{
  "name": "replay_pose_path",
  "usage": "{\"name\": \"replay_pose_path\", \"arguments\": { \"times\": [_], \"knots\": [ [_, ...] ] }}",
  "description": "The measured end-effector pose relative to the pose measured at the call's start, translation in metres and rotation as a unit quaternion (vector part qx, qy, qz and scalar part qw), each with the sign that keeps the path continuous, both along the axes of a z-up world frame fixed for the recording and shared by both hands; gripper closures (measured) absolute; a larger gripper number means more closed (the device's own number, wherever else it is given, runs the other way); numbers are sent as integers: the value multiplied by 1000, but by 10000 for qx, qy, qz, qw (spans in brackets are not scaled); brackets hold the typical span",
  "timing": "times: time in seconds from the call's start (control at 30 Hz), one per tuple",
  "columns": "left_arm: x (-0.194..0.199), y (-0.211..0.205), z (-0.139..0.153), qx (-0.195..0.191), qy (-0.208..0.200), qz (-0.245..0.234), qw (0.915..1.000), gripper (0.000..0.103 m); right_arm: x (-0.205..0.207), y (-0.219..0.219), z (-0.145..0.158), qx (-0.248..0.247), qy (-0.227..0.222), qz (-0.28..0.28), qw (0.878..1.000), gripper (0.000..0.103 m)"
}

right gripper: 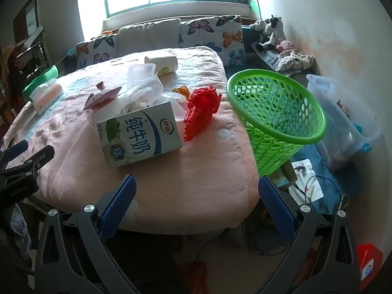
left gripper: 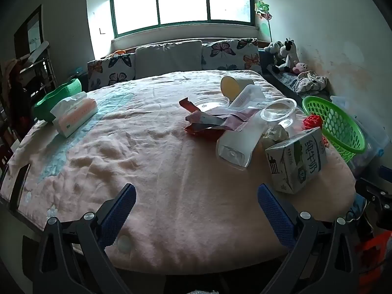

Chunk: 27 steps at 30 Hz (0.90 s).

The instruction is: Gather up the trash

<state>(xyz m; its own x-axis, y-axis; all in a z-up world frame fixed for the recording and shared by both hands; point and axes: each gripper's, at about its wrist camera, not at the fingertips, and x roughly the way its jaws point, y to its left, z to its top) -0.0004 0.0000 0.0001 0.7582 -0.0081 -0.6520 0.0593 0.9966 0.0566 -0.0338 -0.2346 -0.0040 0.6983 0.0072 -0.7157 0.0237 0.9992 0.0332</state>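
In the left wrist view, the left claw [left gripper: 196,201] is seen spread wide over the pink blanket [left gripper: 147,171] that covers the tabletop, with nothing between its two blue pads. One pile of trash is gathered at the right: one milk carton [left gripper: 297,161] nearest the claw, one white bottle [left gripper: 238,144] lying on its side, one clear round tub [left gripper: 279,110], two red-and-silver wrappers [left gripper: 203,120] and one paper cup [left gripper: 231,85] tipped over at the back. One green basket [left gripper: 335,127] is seen at the right edge. One tissue pack [left gripper: 73,115] lies well apart at the left, beside one green container [left gripper: 56,95].

In the right wrist view, the right claw [right gripper: 197,192] is likewise held wide open and empty. The one milk carton [right gripper: 140,134] lies just ahead of it, one red knitted piece [right gripper: 199,112] beside it, and the one green basket [right gripper: 274,115] is tilted off the right edge. Part of the left claw [right gripper: 22,156] is seen at the left.
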Motion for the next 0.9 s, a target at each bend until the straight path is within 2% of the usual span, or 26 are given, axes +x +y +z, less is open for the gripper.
{"name": "replay_pose_path", "arguments": {
  "times": [0.9],
  "knots": [
    [2,1,4,-12,-8,45,10000,7,0,4,1,-5,-5,-8,10000,4]
  ]
}}
